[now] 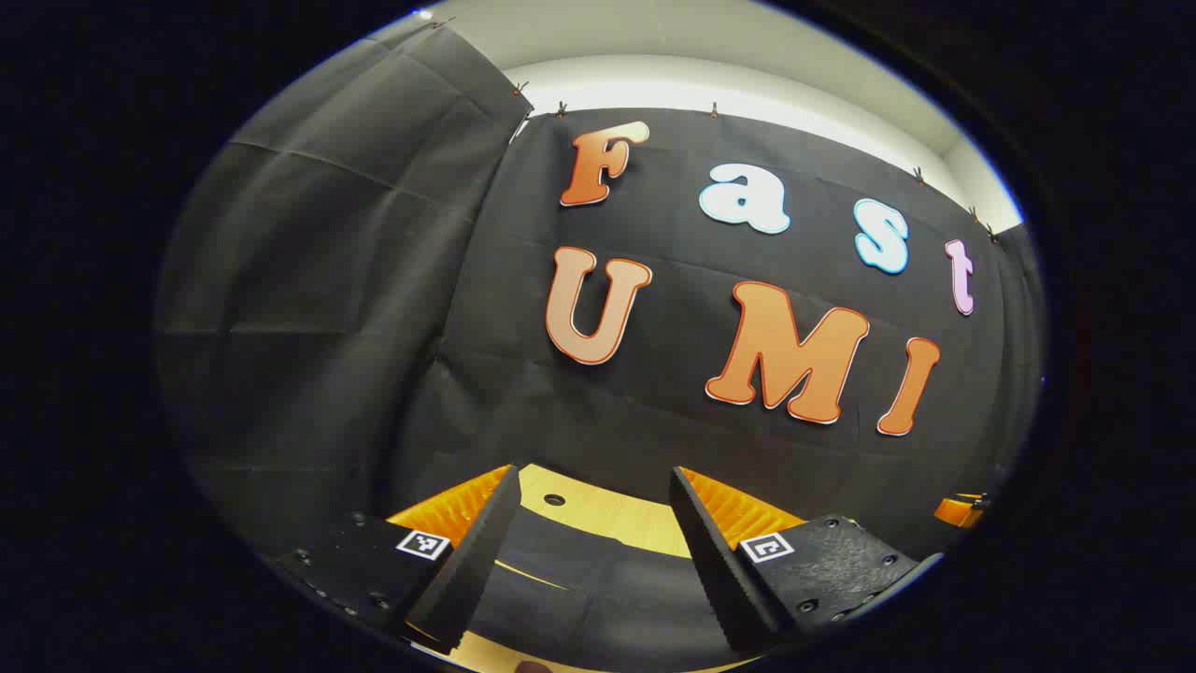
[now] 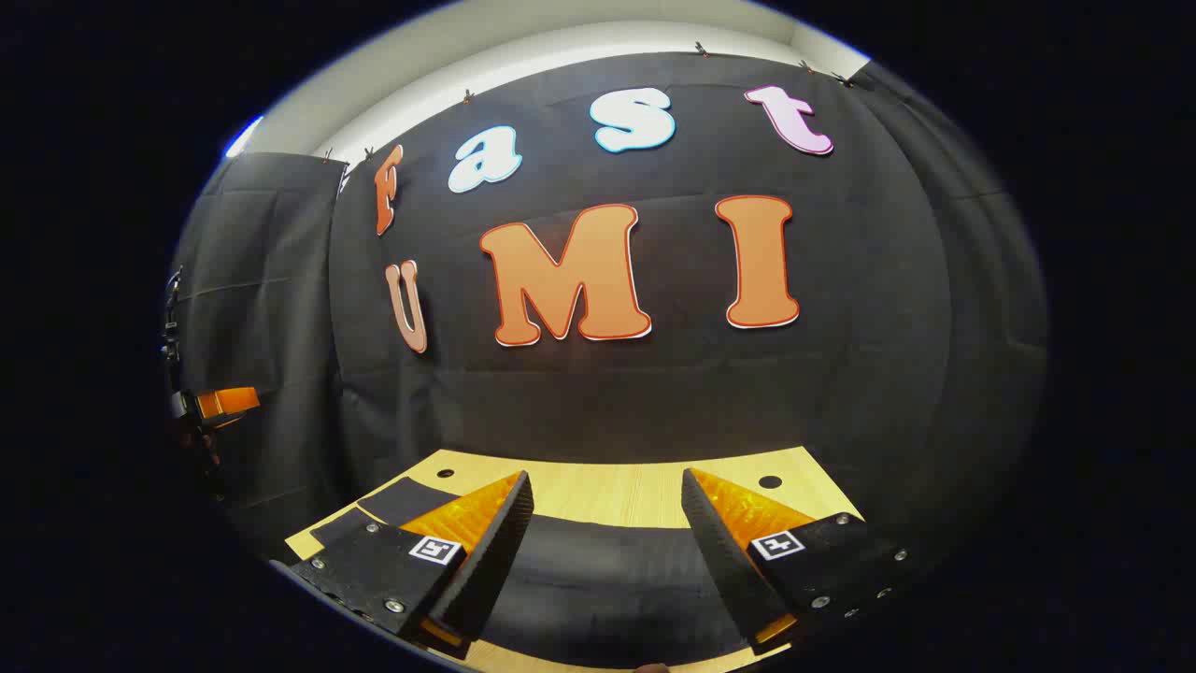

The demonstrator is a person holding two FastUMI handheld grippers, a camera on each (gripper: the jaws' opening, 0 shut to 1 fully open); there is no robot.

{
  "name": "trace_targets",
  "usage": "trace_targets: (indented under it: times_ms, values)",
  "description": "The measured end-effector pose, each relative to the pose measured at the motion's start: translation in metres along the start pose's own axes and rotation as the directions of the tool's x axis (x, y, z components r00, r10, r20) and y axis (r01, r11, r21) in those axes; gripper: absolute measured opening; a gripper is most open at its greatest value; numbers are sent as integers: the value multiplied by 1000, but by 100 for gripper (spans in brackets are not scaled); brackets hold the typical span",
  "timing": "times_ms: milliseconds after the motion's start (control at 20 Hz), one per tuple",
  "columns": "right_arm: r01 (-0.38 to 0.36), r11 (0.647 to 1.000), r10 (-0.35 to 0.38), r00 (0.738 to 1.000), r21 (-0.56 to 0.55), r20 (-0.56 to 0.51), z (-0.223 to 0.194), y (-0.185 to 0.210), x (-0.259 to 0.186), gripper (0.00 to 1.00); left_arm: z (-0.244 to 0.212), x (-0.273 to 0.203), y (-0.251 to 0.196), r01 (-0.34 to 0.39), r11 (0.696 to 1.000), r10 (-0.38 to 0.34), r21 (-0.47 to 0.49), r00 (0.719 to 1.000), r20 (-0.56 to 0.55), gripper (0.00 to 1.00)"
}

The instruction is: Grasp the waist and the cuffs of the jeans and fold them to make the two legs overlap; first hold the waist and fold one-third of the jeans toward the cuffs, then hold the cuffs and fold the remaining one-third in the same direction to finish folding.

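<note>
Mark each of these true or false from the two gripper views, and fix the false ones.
1. The left gripper is open. True.
2. The right gripper is shut on the jeans. False: its fingers stand apart, and nothing is between them.
3. Dark jeans lie on a light wooden table. True.
4. The table has no holes. False: round holes show near its far edge.
5. The left gripper holds the jeans lifted up. False: the jeans lie on the table below its open fingers.
</note>
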State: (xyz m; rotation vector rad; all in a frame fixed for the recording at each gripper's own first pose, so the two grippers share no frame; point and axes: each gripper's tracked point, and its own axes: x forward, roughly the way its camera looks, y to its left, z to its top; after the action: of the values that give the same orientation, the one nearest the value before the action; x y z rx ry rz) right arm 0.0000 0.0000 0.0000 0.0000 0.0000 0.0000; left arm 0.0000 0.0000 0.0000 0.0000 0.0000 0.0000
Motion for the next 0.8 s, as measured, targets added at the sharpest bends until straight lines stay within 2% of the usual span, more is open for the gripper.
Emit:
trace_targets:
  times_ms: [100, 150, 250, 300, 350, 450, 650, 750, 800]
  values:
    - [38, 999, -38, 999, -4, 18, 4, 3, 0, 100, 8, 10, 2, 36, 999, -36, -3, 999, 14, 97]
    - [59, 998, -59, 998, 9, 16, 3, 7, -1, 96, 11, 17, 3, 63, 998, -62, -15, 998, 8, 97]
    - [72, 996, -73, 997, 44, 29, 5, 22, -2, 96, 13, 33, 14, 99, 994, -99, -39, 995, 2, 97]
    - [95, 994, -97, 995, 56, 36, 5, 26, -2, 100, 11, 43, 20, 101, 994, -102, -45, 995, -13, 97]
    - [111, 992, -113, 993, 67, 31, 1, 30, -3, 96, 5, 50, 29, 101, 994, -103, -51, 994, -43, 96]
    - [107, 992, -109, 994, 64, 19, -5, 43, -3, 96, 6, 56, 40, 111, 992, -114, -55, 992, -45, 97]
    - [130, 991, -130, 991, -13, 11, -4, 45, -10, 96, 11, 64, 61, 78, 997, -77, 22, 997, -22, 97]
    - [132, 991, -132, 991, -15, 6, -5, 46, -12, 96, 16, 67, 63, 62, 995, -61, 77, 998, -10, 97]
    - [136, 991, -135, 991, -13, 11, -4, 45, -13, 100, 15, 67, 64, 54, 993, -54, 107, 999, -4, 97]
